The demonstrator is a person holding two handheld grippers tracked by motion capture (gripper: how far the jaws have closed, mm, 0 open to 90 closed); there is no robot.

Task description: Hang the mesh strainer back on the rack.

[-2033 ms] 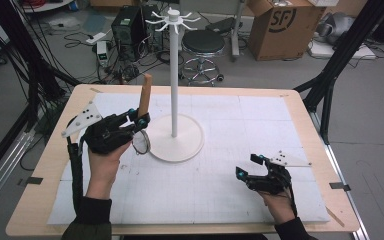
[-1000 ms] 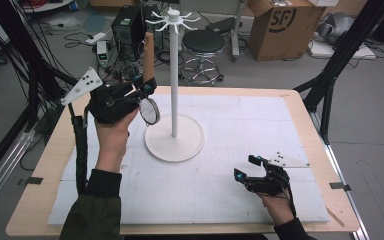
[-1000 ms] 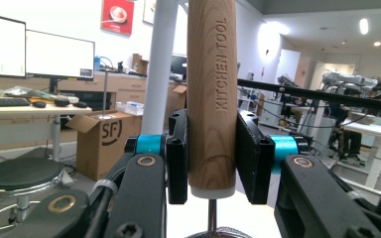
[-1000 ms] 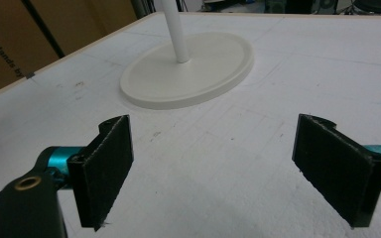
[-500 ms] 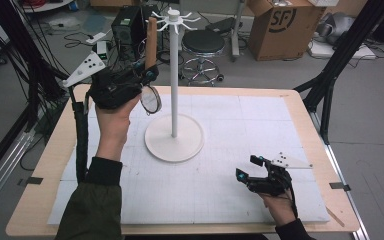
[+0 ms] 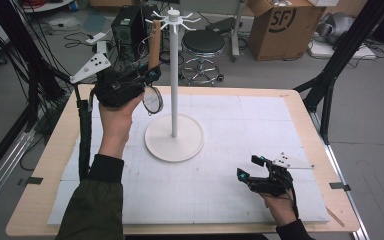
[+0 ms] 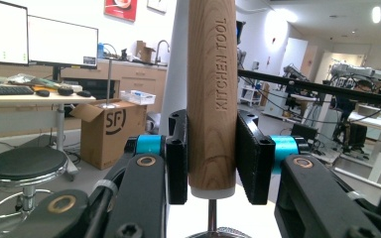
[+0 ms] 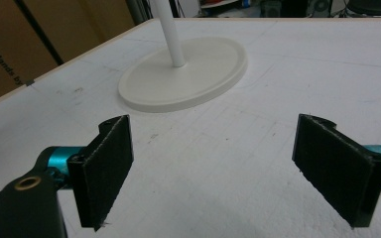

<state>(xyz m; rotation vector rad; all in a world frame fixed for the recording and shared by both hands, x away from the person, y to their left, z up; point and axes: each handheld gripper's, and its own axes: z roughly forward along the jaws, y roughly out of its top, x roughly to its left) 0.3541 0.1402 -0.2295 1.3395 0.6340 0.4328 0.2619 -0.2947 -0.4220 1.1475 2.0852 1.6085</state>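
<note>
1. Clamped from both sides, the jaws of the left gripper held the light brown wooden handle of a small round metal strainer, the handle upright between the black pads and stamped "KITCHEN TOOL"
2. From the high view, that gripper was raised above the table's far left part, in the person's left hand, with the handle's top reaching close to the hooks at the top of the tall white hook stand
3. The strainer's round head hung below the gripper, just left of the stand's pole and above the white mat
4. The stand's round white base sat on the mat near the middle of the light wooden table
5. Toward the near right corner, the right gripper was low over the mat in the person's right hand, well apart from the stand
6. Its jaws stood wide apart with nothing between them, the pads framing bare mat, the base farther off in the right gripper view
</note>
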